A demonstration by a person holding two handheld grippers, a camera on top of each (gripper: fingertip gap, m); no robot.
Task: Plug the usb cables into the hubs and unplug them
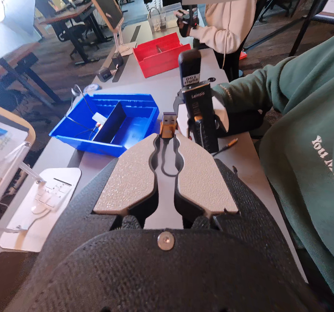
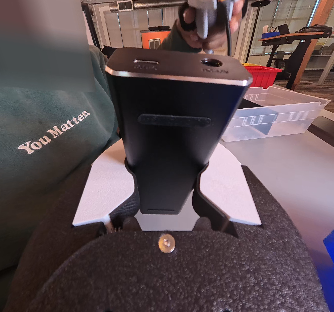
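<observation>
Two grippers at work above a grey table (image 1: 162, 90): left gripper (image 1: 167, 137) clamped on an orange USB plug (image 1: 168, 125), metal tip jutting past the fingertips, just beside the black hub (image 1: 198, 108); right gripper (image 2: 167, 167) clamped around that hub (image 2: 173, 126), held upright, another orange cable (image 1: 197, 120) already seated. Blue bin (image 1: 108, 122) to the left.

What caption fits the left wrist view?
Left claw grips an orange USB plug beside the black hub held upright by the right claw.
</observation>
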